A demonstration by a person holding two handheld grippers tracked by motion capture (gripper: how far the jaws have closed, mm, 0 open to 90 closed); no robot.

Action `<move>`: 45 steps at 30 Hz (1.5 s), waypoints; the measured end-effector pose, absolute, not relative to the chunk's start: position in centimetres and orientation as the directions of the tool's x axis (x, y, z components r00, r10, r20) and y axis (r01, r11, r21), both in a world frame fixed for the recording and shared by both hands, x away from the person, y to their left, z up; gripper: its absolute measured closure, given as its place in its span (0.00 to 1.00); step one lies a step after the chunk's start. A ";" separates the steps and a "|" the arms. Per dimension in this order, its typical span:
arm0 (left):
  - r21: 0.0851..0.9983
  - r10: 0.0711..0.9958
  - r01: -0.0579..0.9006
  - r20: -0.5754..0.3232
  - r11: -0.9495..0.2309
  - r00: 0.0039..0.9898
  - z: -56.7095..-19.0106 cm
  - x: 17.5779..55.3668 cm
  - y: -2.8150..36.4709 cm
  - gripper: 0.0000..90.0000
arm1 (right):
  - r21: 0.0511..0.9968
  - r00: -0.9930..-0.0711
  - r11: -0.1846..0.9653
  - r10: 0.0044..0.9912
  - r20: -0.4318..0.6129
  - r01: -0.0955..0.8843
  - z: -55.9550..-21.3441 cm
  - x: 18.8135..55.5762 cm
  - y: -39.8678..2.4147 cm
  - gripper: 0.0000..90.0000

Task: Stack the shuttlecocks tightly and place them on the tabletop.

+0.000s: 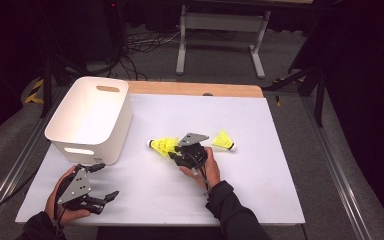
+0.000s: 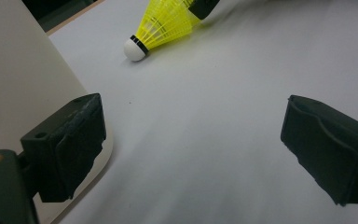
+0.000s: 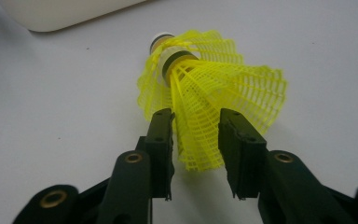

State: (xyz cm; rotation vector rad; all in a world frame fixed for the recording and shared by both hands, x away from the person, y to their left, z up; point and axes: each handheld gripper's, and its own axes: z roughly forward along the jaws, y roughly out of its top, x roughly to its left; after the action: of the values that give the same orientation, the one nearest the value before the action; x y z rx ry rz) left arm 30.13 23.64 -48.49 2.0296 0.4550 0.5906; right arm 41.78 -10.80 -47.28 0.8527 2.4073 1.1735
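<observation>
High view places the white bin (image 1: 90, 117) at table left, the left gripper (image 1: 103, 181) wide open and idle below it, and the right gripper (image 1: 176, 152), jaws narrowly parted, straddling the stacked yellow shuttlecocks (image 3: 205, 88), whose cork ends point away toward the bin.
</observation>
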 end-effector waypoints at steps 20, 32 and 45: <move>0.869 0.535 0.080 0.225 -0.488 0.815 -48.5 30.1 23.6 0.08 | 0.777 -0.749 0.535 0.650 -0.127 0.332 -45.7 40.8 -11.1 0.36; 0.868 0.535 0.083 0.225 -0.490 0.814 -48.6 30.3 23.6 0.08 | 0.781 -0.751 0.551 0.639 -0.168 0.294 -44.3 40.2 -11.7 0.29; 0.871 0.538 0.083 0.222 -0.485 0.813 -48.5 30.3 23.6 0.08 | 0.793 -0.739 0.561 0.634 -0.227 0.238 -42.8 39.1 -12.3 0.26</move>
State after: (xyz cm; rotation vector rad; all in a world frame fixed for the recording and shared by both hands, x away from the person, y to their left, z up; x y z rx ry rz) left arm 30.26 23.63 -48.51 2.0256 0.4592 0.5902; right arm 39.13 -12.32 -42.82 0.7002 2.3011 1.0633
